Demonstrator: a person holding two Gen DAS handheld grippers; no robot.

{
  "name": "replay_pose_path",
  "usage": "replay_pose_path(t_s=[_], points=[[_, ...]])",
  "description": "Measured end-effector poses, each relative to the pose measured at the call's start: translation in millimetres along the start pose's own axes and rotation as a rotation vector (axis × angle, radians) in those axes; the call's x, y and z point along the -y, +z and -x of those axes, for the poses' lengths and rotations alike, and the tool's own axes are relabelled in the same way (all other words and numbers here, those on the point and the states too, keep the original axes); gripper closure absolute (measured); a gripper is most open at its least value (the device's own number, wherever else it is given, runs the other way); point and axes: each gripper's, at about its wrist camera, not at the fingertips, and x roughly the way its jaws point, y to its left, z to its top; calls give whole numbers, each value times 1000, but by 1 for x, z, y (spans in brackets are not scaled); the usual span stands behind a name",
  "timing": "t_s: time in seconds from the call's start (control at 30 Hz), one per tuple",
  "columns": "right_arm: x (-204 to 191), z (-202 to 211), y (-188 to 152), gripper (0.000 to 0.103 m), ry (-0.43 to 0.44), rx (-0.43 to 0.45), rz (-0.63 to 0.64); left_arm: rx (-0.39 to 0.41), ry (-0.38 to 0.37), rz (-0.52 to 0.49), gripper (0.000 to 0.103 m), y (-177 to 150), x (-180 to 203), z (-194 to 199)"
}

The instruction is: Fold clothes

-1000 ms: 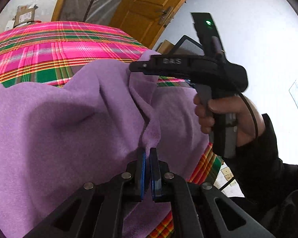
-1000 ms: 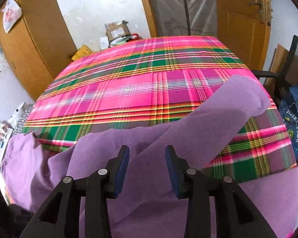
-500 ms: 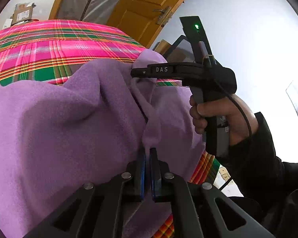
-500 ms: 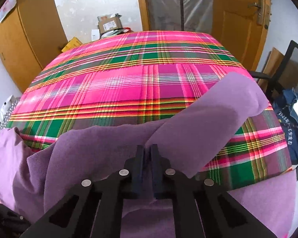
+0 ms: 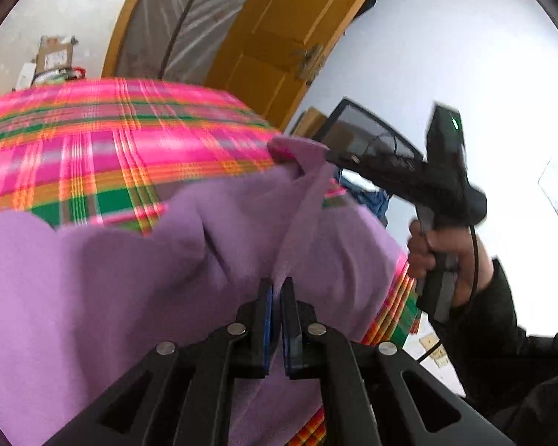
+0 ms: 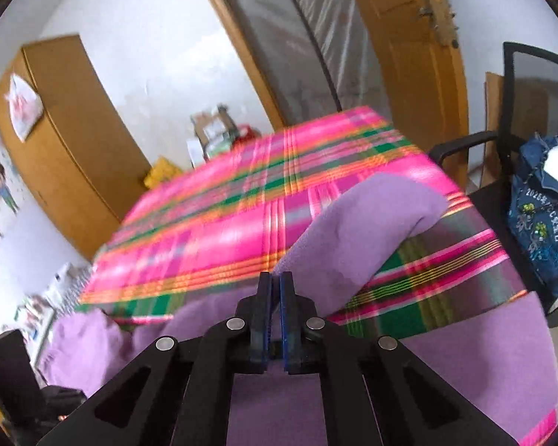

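Observation:
A purple fleece garment [image 5: 111, 278] lies bunched over the near edge of a table with a pink and green plaid cloth [image 5: 93, 156]. My left gripper [image 5: 276, 286] is shut on a raised ridge of the fleece. In the left wrist view my right gripper [image 5: 325, 156] is held by a hand in a dark sleeve, its tips pinching the fleece edge farther along and lifting it. In the right wrist view my right gripper [image 6: 276, 278] is shut on the purple garment [image 6: 361, 230], which stretches from its tips toward the table's right corner over the plaid cloth [image 6: 223, 215].
A black mesh chair [image 6: 532, 85] with a blue denim bag [image 6: 543, 219] stands right of the table. A wooden door [image 6: 409, 37] and a plastic-covered doorway are behind it. A wooden wardrobe [image 6: 67, 130] and boxes [image 6: 214, 130] stand at the far left.
My right gripper went from open to shut on the fleece, then rose and swung right, drawing the fabric taut. My left gripper kept its grip and rose a little.

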Motion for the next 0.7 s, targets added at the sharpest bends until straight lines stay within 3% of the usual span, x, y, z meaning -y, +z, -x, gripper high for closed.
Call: replay_pose_path(t_s=[0.1,0.2,0.4,0.7], points=[[2,28,-4,99,20,61,-14,25,-10,-25,99,7,9,5],[6,50,-16,99,8,78,-11,-2,-25,-60,99,1,18,2],[30,61,-57,99,-43,-3,-71,-133,-33,-52,99,-33,18,-26],[64,53,-104,98,-106,-119,-171,-181,-22,-70,99,-54,20,-29]])
